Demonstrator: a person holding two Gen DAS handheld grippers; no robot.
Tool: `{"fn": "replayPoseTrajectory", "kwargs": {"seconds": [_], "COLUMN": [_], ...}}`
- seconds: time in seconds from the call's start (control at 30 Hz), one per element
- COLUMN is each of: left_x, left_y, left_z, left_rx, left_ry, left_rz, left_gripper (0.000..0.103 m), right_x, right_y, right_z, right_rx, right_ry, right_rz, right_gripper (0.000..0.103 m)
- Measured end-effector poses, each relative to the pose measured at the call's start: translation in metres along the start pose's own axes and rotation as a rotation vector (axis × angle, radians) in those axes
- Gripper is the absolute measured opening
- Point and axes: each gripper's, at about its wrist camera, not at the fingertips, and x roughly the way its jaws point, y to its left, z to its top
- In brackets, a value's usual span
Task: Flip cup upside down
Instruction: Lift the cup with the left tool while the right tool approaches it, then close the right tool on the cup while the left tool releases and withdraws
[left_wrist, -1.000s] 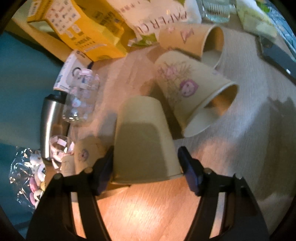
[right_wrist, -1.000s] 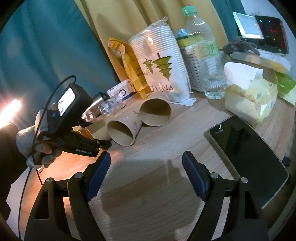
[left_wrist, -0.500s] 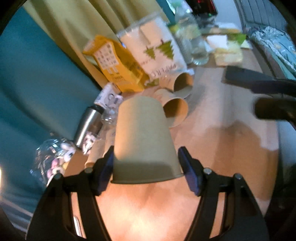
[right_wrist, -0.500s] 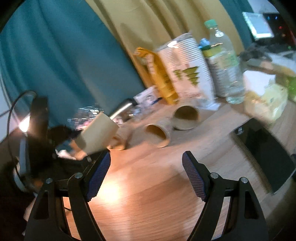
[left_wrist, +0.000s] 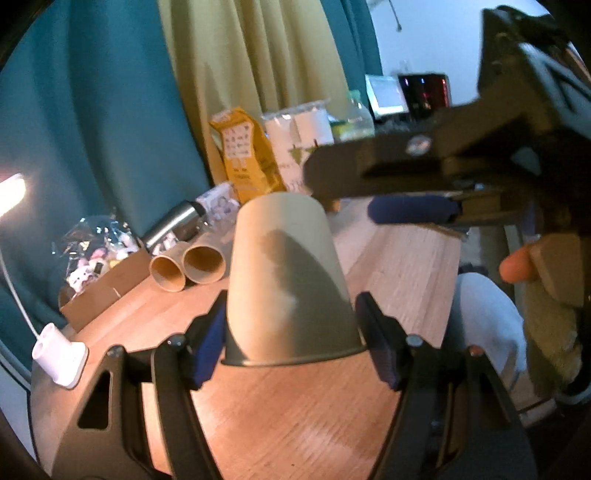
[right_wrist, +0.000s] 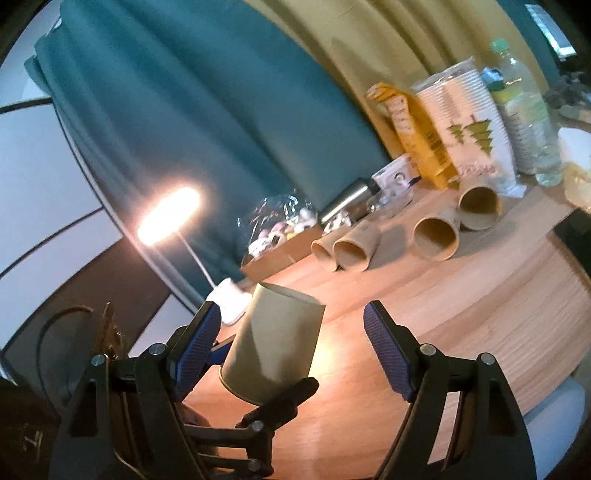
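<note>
A plain beige paper cup sits between my left gripper's blue pads, gripped near its rim, its closed base pointing away, held above the wooden table. In the right wrist view the same cup hangs base-up, tilted, in the left gripper's black fingers. My right gripper is open, its pads either side of the cup without touching it. In the left wrist view the right gripper's blue pad hovers just beyond the cup's base.
Several paper cups lie on their sides at the table's back, beside a cardboard box, steel flask, yellow carton, sleeve of cups and water bottle. A lit lamp stands left.
My left gripper has lifted the cup off the table and swung it toward the right gripper. The right gripper has moved left, so its open fingers now flank the cup.
</note>
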Motion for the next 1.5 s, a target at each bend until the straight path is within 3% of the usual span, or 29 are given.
{"fn": "replayPoseTrajectory", "kwargs": {"seconds": [0.2,0.57,0.67,0.73,0.83,1.2,1.23,1.3,1.43,1.5], "left_x": [-0.013,-0.022,-0.026,-0.024,-0.024,-0.016,-0.014,-0.01,-0.011,-0.007], "left_y": [-0.006,-0.022,-0.028,-0.028,-0.026,-0.026,-0.025,-0.022,-0.017,-0.014], "left_z": [-0.02,-0.043,-0.046,-0.046,-0.046,-0.042,-0.042,-0.042,-0.042,-0.044], "left_rx": [0.003,0.08,0.106,0.117,0.107,0.094,0.088,0.06,0.032,0.019], "left_ry": [-0.09,-0.15,-0.167,-0.165,-0.16,-0.125,-0.118,-0.104,-0.105,-0.086], "left_rz": [0.002,0.018,0.019,0.014,0.011,0.02,0.02,0.024,0.042,0.046], "left_gripper": [0.068,0.068,0.068,0.068,0.068,0.071,0.072,0.087,0.089,0.089], "right_x": [0.014,0.026,0.027,0.028,0.028,0.031,0.031,0.035,0.04,0.04], "right_y": [-0.001,-0.009,-0.01,-0.01,-0.011,-0.012,-0.013,-0.015,-0.018,-0.017], "right_z": [-0.011,-0.017,-0.018,-0.018,-0.019,-0.02,-0.02,-0.019,-0.018,-0.014], "right_rx": [0.037,0.123,0.135,0.121,0.12,0.126,0.125,0.128,0.122,0.085], "right_ry": [0.052,0.106,0.112,0.117,0.114,0.118,0.115,0.11,0.104,0.074], "right_rz": [0.052,0.148,0.174,0.162,0.149,0.145,0.134,0.113,0.064,-0.005], "right_gripper": [0.082,0.082,0.077,0.066,0.058,0.058,0.058,0.058,0.058,0.058]}}
